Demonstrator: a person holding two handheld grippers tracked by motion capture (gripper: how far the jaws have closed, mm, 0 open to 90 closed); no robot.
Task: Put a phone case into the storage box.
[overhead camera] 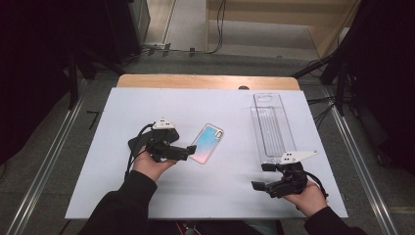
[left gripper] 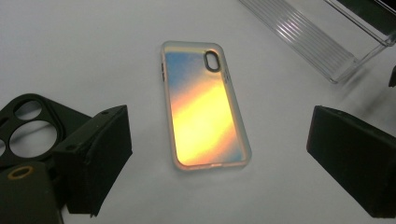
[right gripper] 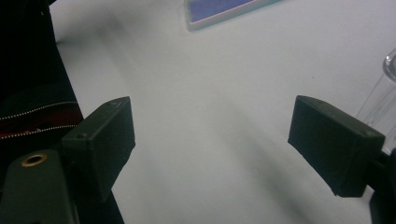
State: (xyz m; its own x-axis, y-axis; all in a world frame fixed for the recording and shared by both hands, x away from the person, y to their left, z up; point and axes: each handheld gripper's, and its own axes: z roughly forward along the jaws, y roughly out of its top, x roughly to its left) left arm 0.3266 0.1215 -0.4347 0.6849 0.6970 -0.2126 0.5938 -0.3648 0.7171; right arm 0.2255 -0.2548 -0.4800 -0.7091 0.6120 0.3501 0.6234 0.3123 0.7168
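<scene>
2 grippers, jaws spread wide: left gripper (overhead camera: pixel 188 150) just beside phone case (overhead camera: pixel 207 143), jaws apart around its near end; right gripper (overhead camera: pixel 262 176) well apart, near tray (overhead camera: pixel 270 125) end. Bare table (overhead camera: pixel 225 196) between. Iridescent case flat, camera hole far.

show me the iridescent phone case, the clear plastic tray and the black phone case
iridescent phone case (left gripper: pixel 205 109), left gripper view, middle of its back
clear plastic tray (overhead camera: pixel 271 128), high view, ribbed floor
black phone case (left gripper: pixel 35 135), left gripper view, edge of its camera cutout
</scene>
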